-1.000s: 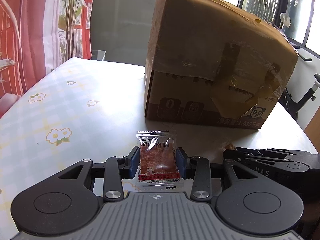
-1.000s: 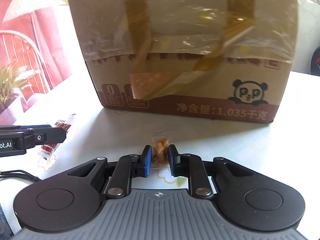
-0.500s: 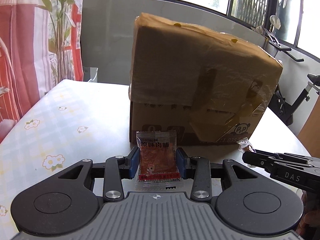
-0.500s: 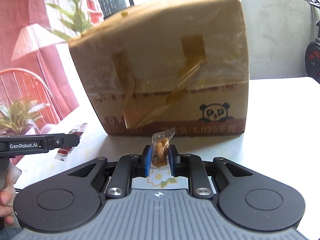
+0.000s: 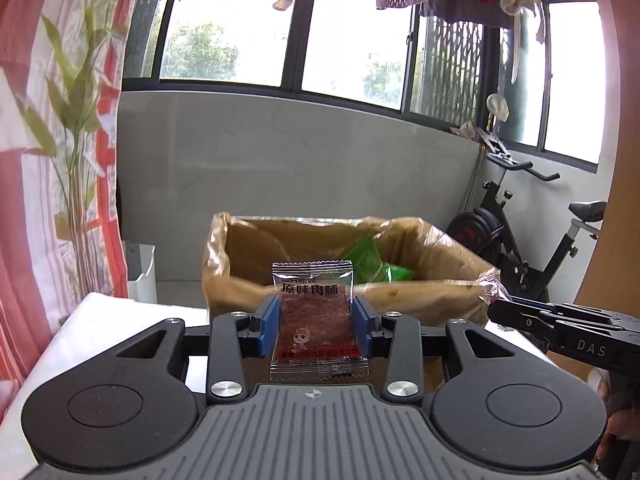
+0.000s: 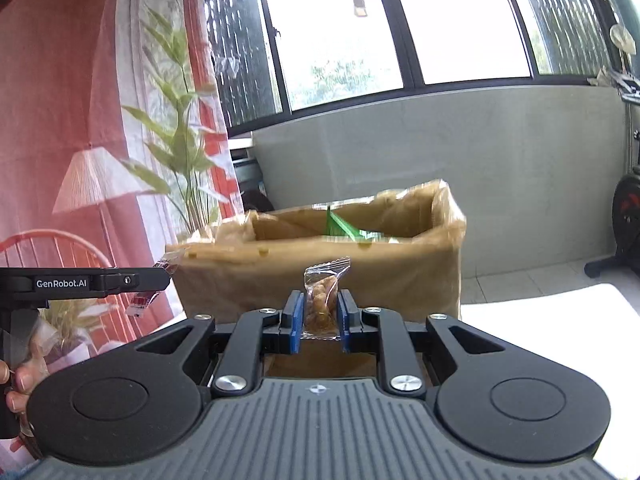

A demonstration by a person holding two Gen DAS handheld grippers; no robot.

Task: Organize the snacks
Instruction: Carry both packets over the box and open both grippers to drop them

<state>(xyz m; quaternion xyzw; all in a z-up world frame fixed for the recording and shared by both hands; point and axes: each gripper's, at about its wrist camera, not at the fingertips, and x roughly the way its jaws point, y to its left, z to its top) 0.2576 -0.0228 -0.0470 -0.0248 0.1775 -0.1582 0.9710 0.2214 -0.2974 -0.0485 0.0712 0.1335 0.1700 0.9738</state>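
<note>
Snack packets sit clamped in both grippers, in front of the open cardboard box (image 5: 440,288) that stands on the white table (image 5: 104,320). Left gripper (image 5: 316,326) is closed on a flat clear packet of reddish dried meat (image 5: 316,320), its blue pads pressing the packet's two side edges; the packet stands upright just before the box's near wall. Right gripper (image 6: 318,316) is closed on a small clear packet of golden-brown bits (image 6: 322,300), also upright before the box. Inside the box lies a green packet (image 5: 372,266), leaning toward its far wall. Beyond the box, an exercise bike (image 5: 520,232) stands beside the window wall.
</note>
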